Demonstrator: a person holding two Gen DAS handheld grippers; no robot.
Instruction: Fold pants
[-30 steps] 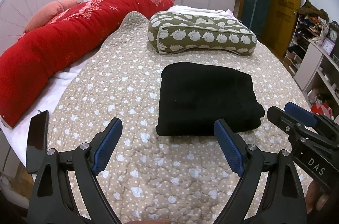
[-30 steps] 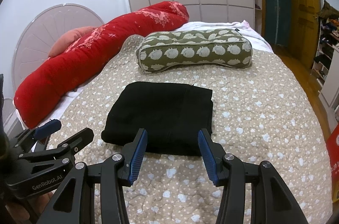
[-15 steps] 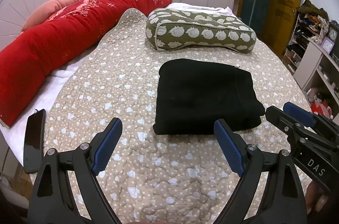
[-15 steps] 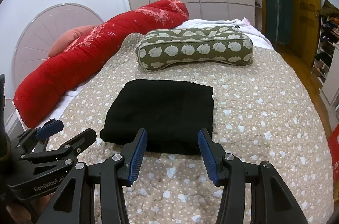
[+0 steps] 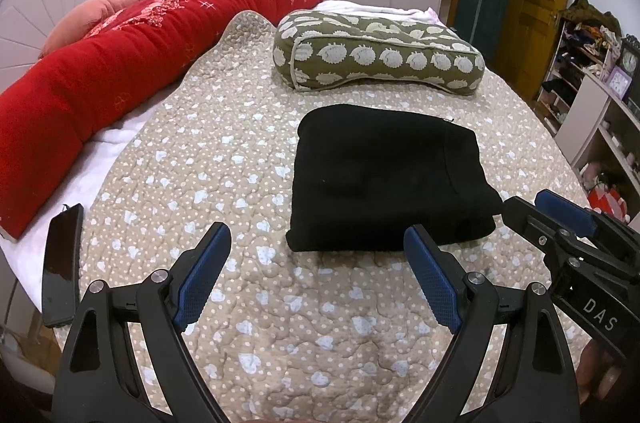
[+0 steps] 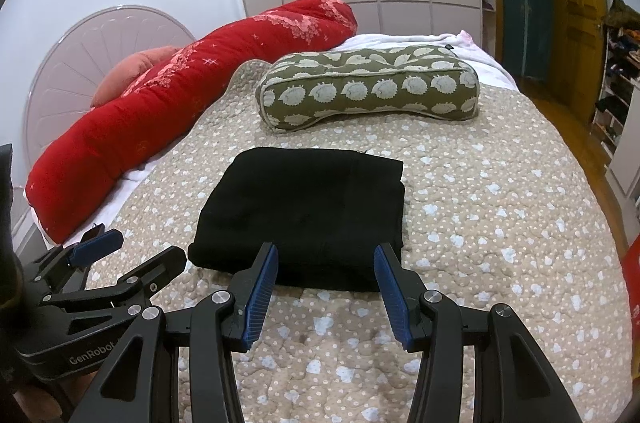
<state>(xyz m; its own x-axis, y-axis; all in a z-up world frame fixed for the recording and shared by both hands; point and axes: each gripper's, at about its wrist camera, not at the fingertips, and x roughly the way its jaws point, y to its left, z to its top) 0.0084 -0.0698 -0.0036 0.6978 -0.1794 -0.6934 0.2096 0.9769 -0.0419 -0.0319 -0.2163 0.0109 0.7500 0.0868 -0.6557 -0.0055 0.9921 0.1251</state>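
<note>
Your black fabric pants (image 5: 390, 183) lie folded into a thick, compact rectangle on the beige quilted bedspread with pale heart shapes (image 5: 224, 159), near the middle of the bed. Nothing grips them.

Your left gripper (image 5: 318, 259) hovers above the bedspread just short of the bundle's near edge, its jaws spread wide and holding nothing; the pants sit ahead and slightly right of it. Your right gripper (image 6: 326, 273) is lined up with the bundle's near edge, its blue-padded jaws also parted and empty, though narrower than the left pair. The right wrist view shows the left gripper at lower left, beside the pants and apart from them.

Beyond the pants, an olive-green cushion printed with pale hedgehog shapes (image 5: 376, 53) lies across the bed, clear of the bundle. A long red rolled quilt (image 5: 132, 63) runs along the left side, with a white fan-patterned headboard (image 6: 100, 59) behind it. A dark flat phone (image 5: 62, 263) rests at the bed's near left edge.
</note>
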